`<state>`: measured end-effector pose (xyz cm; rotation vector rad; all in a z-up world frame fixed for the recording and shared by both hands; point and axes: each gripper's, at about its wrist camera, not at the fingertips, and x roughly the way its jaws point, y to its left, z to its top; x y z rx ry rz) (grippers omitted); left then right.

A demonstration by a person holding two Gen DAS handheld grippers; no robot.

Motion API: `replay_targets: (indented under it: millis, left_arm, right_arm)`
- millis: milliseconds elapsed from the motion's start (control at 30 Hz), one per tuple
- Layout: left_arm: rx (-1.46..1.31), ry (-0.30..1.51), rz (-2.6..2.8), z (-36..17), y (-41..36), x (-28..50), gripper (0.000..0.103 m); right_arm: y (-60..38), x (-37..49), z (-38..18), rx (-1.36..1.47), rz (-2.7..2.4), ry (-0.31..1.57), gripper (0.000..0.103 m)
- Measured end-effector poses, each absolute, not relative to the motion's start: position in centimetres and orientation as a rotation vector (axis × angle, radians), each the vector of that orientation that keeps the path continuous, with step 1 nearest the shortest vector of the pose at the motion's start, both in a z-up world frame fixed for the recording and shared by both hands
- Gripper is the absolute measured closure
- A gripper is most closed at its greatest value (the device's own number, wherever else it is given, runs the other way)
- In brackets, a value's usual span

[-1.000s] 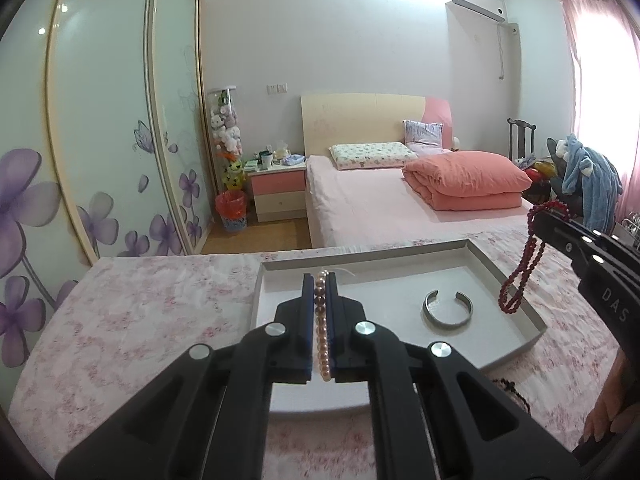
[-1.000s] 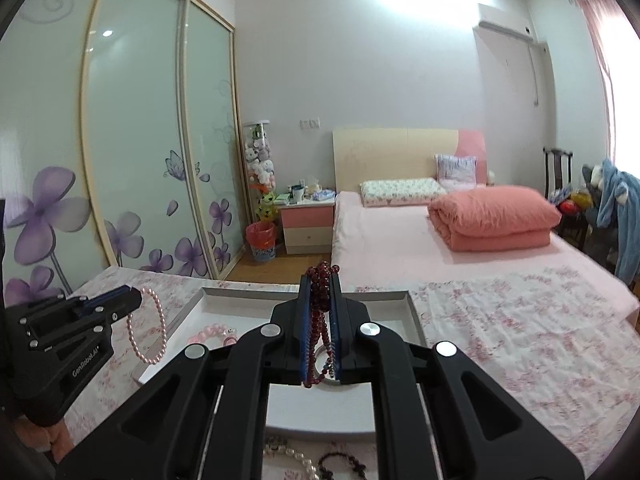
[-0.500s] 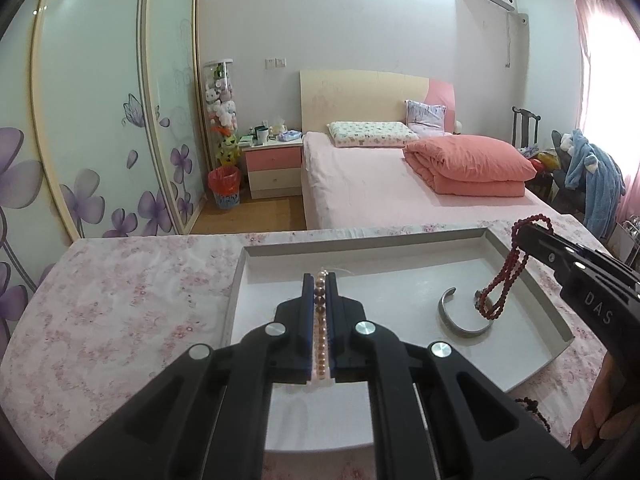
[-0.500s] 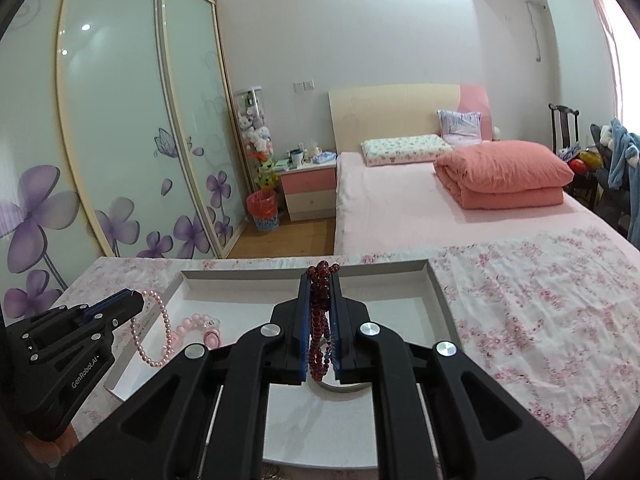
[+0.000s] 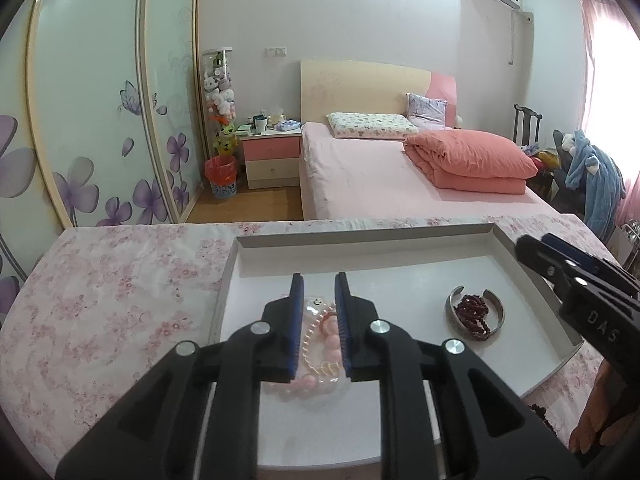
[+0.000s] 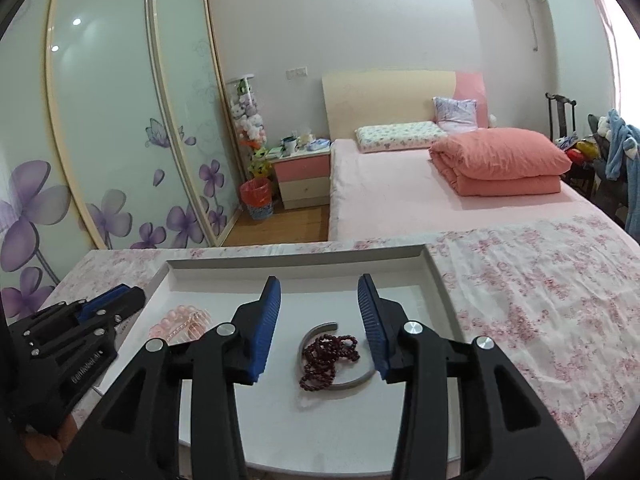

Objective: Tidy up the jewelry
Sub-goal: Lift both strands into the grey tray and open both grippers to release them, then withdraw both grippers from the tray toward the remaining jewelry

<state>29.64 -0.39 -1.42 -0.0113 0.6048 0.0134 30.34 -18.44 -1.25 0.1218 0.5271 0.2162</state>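
Note:
A white tray [image 5: 360, 242] [image 6: 296, 266] lies on a floral cloth. My left gripper [image 5: 319, 292] is open and empty above a pile of pink bead and pearl bracelets [image 5: 320, 332] at the tray's left; the pile also shows in the right wrist view [image 6: 180, 320]. My right gripper [image 6: 319, 296] is open and empty above a dark red bead string [image 6: 326, 356] that lies inside a silver cuff bangle [image 6: 320, 328]. The red beads [image 5: 474, 314] and the bangle [image 5: 452, 308] also show in the left wrist view, with the right gripper [image 5: 532, 246] beside them.
The floral cloth [image 6: 540, 300] covers the table around the tray. Dark beads [image 5: 540, 414] lie on the cloth off the tray's near right corner. A bed [image 5: 400, 192], a nightstand [image 5: 272, 156] and sliding wardrobe doors [image 5: 100, 120] stand beyond.
Both grippers have lowered toward the tray and opened. The pearl bracelet has dropped onto the pink beads at left. The red bead string has dropped into the silver bangle.

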Motion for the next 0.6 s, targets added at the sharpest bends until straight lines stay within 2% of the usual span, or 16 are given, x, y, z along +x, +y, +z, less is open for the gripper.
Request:
replay_targets:
  millis: [333,600]
  left_arm:
    - [-0.032,0.6,0.035,-0.5,0.7,27.4,0.084]
    - [-0.055,0.628,-0.005,-1.0,1.0,23.7,0.076]
  right_arm:
    - [-19.5,28.6,-0.8,0.138,0.203,0.523,0.061]
    - [-20.2,26.1,-0.8,0.127,0.206,0.534,0.061]
